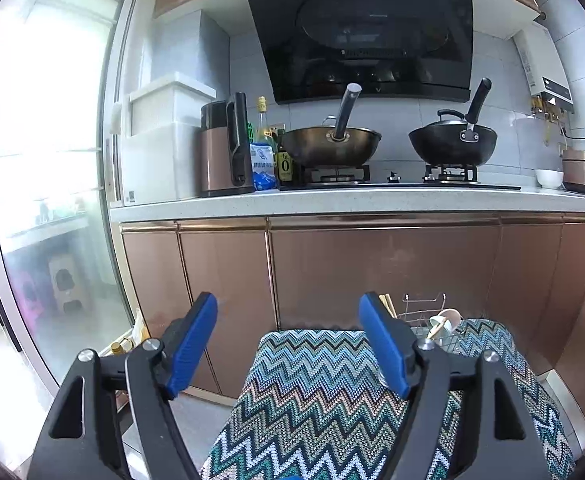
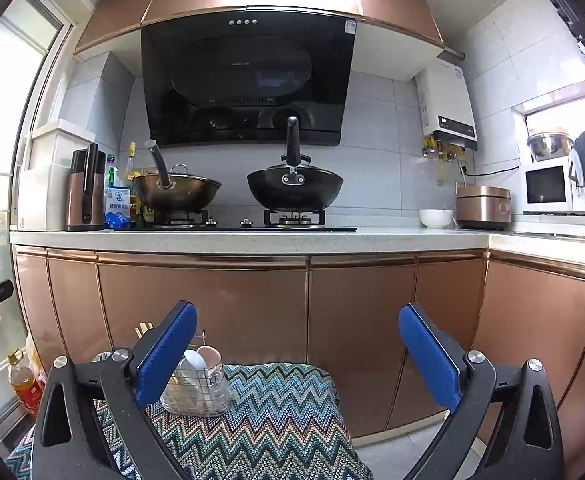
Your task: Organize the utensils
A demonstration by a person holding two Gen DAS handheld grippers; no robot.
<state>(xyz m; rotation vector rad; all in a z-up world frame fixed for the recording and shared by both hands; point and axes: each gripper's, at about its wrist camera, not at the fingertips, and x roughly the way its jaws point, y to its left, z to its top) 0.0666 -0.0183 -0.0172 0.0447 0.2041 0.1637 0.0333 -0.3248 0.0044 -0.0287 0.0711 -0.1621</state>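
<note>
While you hold both grippers level over the zigzag cloth [image 1: 312,392], the left gripper [image 1: 288,312] has its blue pads spread wide with nothing between them but the cloth and the copper cabinet doors [image 1: 372,272] beyond. From your left wrist view, the wire rack [image 1: 428,316] sits at the far end of the cloth, just behind and to the right of the right-hand pad, outside the jaws; chopsticks [image 1: 386,304] stick up at its left side and a white spoon [image 1: 438,322] and a pink one lean inside it. Moving to your right wrist view, a bottle of oil [image 2: 24,384] stands on the floor at the far left, and the same rack [image 2: 196,392] now shows close beside the left-hand pad, partly hidden behind it, with the chopsticks [image 2: 145,328] rising above that pad and the spoons [image 2: 196,360] tilted in the rack. The right gripper [image 2: 298,320] is also wide open and holds nothing; the rack lies at the left edge of its gap, not centred in it. Whether that pad touches the rack you cannot tell. Behind, two woks [image 2: 294,188] sit on the stove.
</note>
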